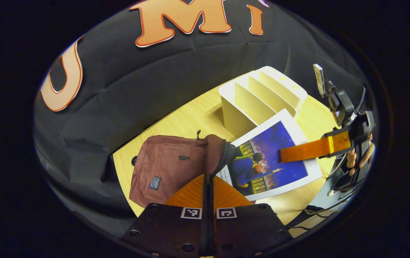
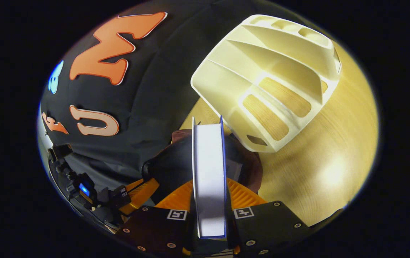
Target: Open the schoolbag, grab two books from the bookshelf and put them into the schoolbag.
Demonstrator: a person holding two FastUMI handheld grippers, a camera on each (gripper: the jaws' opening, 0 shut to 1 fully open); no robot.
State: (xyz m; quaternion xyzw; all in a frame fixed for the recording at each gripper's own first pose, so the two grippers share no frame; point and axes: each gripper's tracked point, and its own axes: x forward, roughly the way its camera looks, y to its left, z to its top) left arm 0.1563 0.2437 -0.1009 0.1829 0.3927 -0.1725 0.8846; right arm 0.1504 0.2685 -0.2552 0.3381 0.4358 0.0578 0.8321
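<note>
The maroon schoolbag (image 1: 161,168) lies on the wooden table, its mouth (image 1: 226,154) lifted open. My left gripper (image 1: 207,179) is shut on the bag's rim and holds it up. A book with a blue picture cover (image 1: 276,157) is tilted, its lower corner at the bag's mouth. My right gripper (image 1: 312,149) is shut on that book, one orange finger lying across the cover. In the right gripper view the book (image 2: 208,168) stands edge-on between the fingers of the right gripper (image 2: 209,190), above the dark opening of the bag (image 2: 176,161).
The white bookshelf (image 1: 262,96) with slanted dividers stands behind the bag, its slots (image 2: 273,82) empty. Bare table (image 2: 326,161) stretches to its right. A hand (image 1: 359,157) holds the right gripper. The left gripper's body (image 2: 133,199) is low at the left.
</note>
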